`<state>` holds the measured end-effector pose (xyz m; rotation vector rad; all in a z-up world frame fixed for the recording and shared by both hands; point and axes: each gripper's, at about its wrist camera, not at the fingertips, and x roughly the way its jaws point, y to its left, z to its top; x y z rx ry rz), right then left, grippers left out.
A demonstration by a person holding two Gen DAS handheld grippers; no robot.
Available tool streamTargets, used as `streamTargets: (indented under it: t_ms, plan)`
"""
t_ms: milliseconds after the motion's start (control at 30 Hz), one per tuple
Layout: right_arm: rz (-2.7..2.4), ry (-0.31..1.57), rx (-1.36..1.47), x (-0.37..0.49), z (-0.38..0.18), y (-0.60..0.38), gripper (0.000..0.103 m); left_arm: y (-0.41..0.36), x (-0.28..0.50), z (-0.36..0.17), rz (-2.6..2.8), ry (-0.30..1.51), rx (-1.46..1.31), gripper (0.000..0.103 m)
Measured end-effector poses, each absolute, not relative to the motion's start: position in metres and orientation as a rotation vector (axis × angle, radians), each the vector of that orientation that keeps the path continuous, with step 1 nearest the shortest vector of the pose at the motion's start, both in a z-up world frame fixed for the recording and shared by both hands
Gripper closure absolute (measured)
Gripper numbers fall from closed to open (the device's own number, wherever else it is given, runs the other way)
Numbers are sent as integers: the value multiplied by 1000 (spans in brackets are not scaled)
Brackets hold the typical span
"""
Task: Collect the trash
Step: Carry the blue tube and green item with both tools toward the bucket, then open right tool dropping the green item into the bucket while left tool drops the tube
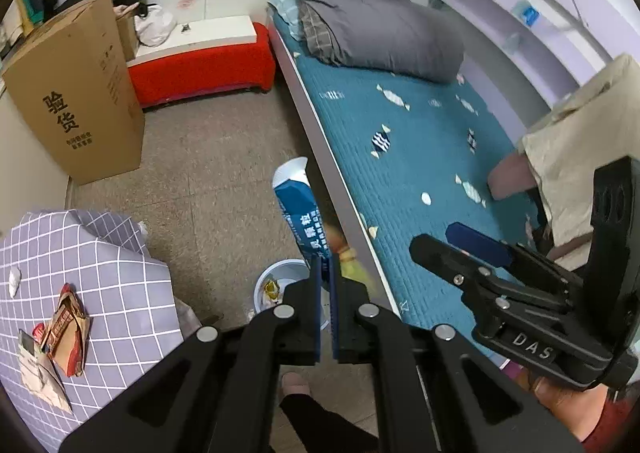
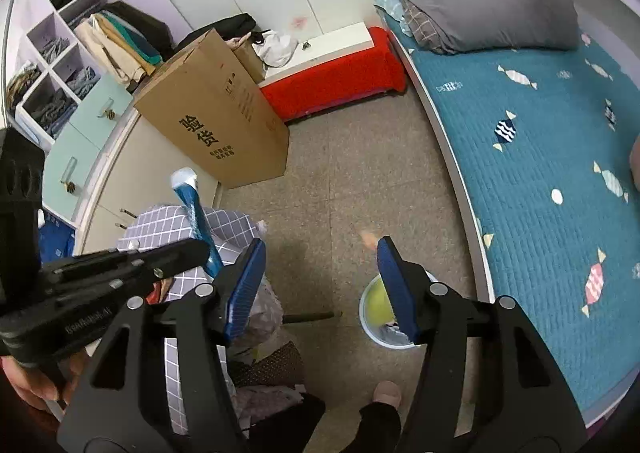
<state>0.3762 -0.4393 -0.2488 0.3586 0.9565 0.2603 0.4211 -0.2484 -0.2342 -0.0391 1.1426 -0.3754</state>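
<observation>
Left gripper [image 1: 326,265]: its 2 blue-padded fingers [image 1: 316,293] are drawn together on the lower end of a blue-and-white packet [image 1: 294,205], only the packet's thickness between the pads. The packet stands up and away from the fingers over the floor [image 1: 224,157], its white torn top uppermost; printed text on it is partly readable but blurred. Directly below the fingers sits a pale blue bin [image 1: 280,273] beside the bed [image 1: 400,157]; the fingers cover most of it, and a small yellow wrapper [image 1: 272,288] shows inside. A blurred yellow-orange shape just right of the fingers cannot be identified. Right gripper [image 2: 320,277]: fingers [image 2: 394,285] spread wide apart, nothing between them, touching nothing; it hangs over the floor with the bin partly hidden behind the right-hand finger. In the right wrist view the bin's contents read only as a greenish-yellow patch. On the checked cloth surface [image 1: 112,285] at lower left lie more wrappers: a crumpled red-brown one [image 1: 68,329] and a pale flat one [image 1: 40,377] cut off by the lens edge. A cardboard box [image 1: 80,93] stands on the floor against the wall. A foot [image 2: 386,393] shows at the bottom edge, partly cut off.
</observation>
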Motion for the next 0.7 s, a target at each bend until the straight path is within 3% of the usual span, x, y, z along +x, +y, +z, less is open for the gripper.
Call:
streamTargets:
  t_ms: [700]
  plan:
    - [187,850,371,355,-224,-472,44,-295,424,-238,-453,1156,39,99]
